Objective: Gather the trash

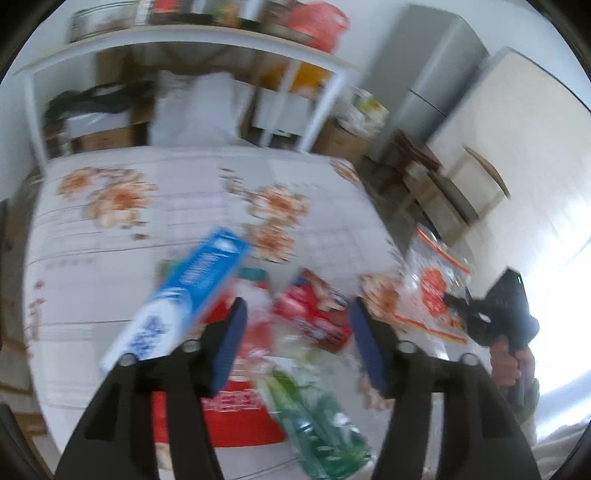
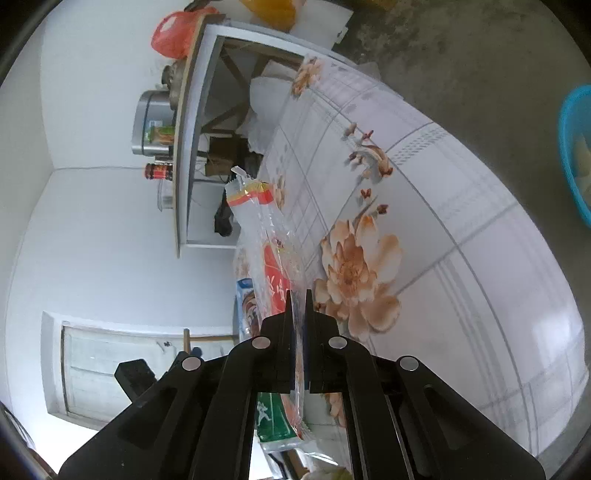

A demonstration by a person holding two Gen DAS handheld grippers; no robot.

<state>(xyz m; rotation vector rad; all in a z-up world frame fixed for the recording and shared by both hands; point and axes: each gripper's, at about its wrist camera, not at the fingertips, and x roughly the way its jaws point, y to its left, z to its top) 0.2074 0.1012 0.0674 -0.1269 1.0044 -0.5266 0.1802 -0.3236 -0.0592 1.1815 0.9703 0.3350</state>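
Right fingers (image 2: 286,306) clamped on clear wrapper (image 2: 266,236), rolled sideways

The table (image 1: 110,236) wears a white cloth crossed by thin grey lines and printed with peach-orange flowers. Near its front edge lies a blue and white carton (image 1: 184,295), a red packet (image 1: 314,314) with white print, a green wrapper (image 1: 321,424) and a red sheet (image 1: 236,417) with white lettering. Off the right edge hangs a clear bag (image 2: 271,258) with red and orange-yellow bands. The left gripper (image 1: 295,347) is black with navy blue pads (image 1: 231,347); the right gripper (image 2: 299,332) is black. A red-orange bag (image 2: 173,35) sits on the white shelf (image 2: 192,122).
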